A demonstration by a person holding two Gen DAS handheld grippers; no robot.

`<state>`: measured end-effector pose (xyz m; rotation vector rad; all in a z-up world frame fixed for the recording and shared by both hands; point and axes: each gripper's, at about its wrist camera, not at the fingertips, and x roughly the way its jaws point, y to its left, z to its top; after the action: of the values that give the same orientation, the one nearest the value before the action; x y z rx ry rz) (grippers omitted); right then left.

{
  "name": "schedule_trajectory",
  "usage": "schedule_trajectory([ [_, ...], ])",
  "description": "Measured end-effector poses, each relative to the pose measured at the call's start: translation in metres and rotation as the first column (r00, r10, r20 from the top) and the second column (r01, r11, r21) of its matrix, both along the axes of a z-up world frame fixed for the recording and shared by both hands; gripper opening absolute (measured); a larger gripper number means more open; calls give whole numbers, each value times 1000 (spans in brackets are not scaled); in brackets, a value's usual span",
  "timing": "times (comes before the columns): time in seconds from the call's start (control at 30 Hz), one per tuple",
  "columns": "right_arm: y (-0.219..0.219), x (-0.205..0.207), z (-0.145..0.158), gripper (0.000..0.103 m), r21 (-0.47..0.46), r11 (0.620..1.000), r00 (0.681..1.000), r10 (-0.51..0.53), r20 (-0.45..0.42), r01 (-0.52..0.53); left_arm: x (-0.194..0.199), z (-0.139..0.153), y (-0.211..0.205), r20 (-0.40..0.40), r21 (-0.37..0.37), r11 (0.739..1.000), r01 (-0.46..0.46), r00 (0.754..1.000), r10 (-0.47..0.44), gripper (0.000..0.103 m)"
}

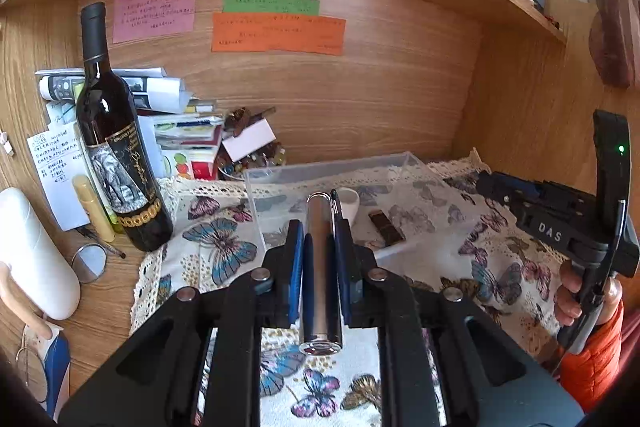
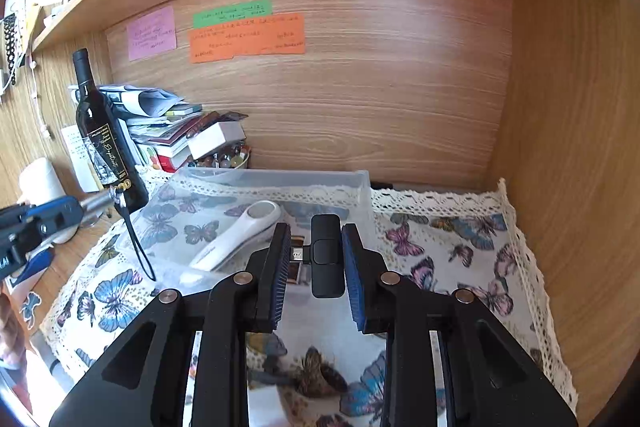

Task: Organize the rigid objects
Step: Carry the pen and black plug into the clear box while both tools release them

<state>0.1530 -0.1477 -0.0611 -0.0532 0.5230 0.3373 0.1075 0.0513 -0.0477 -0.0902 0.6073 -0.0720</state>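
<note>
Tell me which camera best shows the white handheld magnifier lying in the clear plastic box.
Right wrist view: the white handheld magnifier lies fully visible inside the clear plastic box. In the left wrist view only its rounded end shows beside the held silver metal cylinder.

A silver metal cylinder (image 1: 322,267) with a black cord lies lengthwise between blue pads, raised over a clear bin (image 2: 362,187). A black dongle (image 2: 327,255) is likewise clamped – plug pointing left. In the bin: a white magnifier (image 2: 240,235) and a dark brown block (image 1: 386,227).
</note>
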Motion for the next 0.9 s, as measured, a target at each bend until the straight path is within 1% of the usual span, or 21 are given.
schedule_trajectory([
  [0.1,4,12,-2,24,12,1000,1000,6,-19,-6,12,-1,5,1,-20,1000,-18,1000,18,15],
  [0.27,11,27,-6,24,-10,1000,999,3,-35,-4,33,-6,8,-24,-29,999,-25,999,24,15],
  [0.37,15,38,-12,24,-42,999,999,-5,-53,3,47,-12,9,-57,-25,999,-23,998,22,15],
  [0.53,19,56,-26,24,-64,998,993,-7,-121,-1,68,-28,5,-120,15,1000,1,993,1,15],
  [0.6,20,61,-31,24,-72,997,990,-5,-141,-5,77,-36,3,-151,36,999,8,989,-3,15],
  [0.77,22,72,-44,24,-105,994,983,-26,-180,7,98,-57,-1,-228,54,998,19,974,-6,15],
  [0.9,25,80,-53,24,-117,993,977,-23,-211,-2,110,-69,-2,-268,35,999,32,963,-22,15],
])
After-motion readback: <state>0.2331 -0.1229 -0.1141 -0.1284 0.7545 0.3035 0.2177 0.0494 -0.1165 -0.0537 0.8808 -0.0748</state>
